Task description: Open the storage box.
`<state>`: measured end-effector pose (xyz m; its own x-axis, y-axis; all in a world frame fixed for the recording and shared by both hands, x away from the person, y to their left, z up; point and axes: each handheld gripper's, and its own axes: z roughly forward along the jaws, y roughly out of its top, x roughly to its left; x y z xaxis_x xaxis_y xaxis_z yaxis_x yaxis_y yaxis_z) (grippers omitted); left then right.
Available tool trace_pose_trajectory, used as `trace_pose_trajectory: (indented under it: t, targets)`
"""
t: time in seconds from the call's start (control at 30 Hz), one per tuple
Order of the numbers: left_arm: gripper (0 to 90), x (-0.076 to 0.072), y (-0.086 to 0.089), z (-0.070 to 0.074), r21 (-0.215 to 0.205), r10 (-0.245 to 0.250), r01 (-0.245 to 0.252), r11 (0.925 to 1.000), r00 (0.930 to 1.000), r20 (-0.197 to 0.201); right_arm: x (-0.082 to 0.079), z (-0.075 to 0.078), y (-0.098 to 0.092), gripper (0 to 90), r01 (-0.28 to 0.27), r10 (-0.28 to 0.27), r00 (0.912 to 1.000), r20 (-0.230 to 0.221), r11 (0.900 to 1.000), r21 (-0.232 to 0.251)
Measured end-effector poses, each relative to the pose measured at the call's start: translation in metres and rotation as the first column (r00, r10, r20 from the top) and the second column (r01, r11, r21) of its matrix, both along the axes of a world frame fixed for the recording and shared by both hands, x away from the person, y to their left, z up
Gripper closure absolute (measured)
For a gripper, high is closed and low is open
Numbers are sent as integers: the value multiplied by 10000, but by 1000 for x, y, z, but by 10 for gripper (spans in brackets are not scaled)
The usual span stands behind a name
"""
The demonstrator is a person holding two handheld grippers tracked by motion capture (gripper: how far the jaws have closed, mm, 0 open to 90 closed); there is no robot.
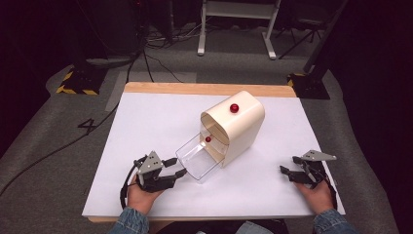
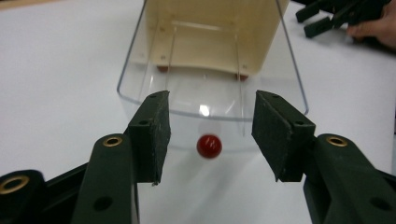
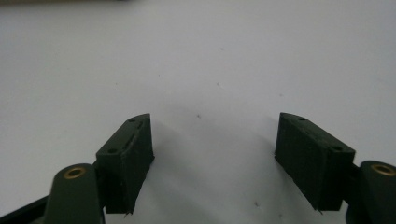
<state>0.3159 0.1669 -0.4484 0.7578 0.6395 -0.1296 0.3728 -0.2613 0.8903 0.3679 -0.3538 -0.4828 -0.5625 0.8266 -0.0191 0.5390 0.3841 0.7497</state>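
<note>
A cream box with a rounded top (image 1: 238, 129) stands mid-table, a red knob (image 1: 234, 107) on its top. Its clear plastic drawer (image 1: 195, 158) is pulled out toward me. A small red ball (image 1: 208, 139) shows at the drawer's inner end. My left gripper (image 1: 179, 165) is open, its fingertips just short of the drawer's front wall. In the left gripper view the open gripper (image 2: 211, 98) frames the drawer (image 2: 140, 93) and a red round piece (image 2: 208, 146) at its near wall. My right gripper (image 1: 288, 164) rests open on the table at the right, with nothing in it (image 3: 215, 119).
The white table top (image 1: 146, 126) has free room left of and behind the box. A wooden strip (image 1: 204, 88) marks its far edge. Cables and stand legs lie on the grey floor beyond. The right hand and its gripper (image 2: 327, 18) show far off in the left gripper view.
</note>
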Motion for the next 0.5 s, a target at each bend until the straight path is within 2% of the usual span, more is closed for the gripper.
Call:
trace_pose_trajectory:
  t: [0.03, 0.07, 0.27, 0.4, 0.5]
  targets:
    - [467, 0, 0, 0, 0, 0, 0, 10000, 10000, 0, 0, 0, 0, 276, 0, 0, 10000, 0, 10000, 0]
    - [467, 2, -2, 6, -98, 49, -48, 9999, 10000, 82, 0, 0, 0, 276, 1, -1, 10000, 8, 10000, 11]
    - [465, 12, -9, 23, -244, -69, 71, 9997, 9999, 79, 0, 0, 0, 276, 5, -5, 10000, 26, 10000, -12]
    - [465, 20, -17, 31, -273, -199, 202, 9994, 9998, 101, 0, 0, 0, 276, 5, -5, 10000, 35, 10000, -10]
    - [465, 24, -22, 35, -347, -289, 298, 9990, 9992, 260, 0, 0, 0, 276, 6, -6, 10000, 40, 10000, -17]
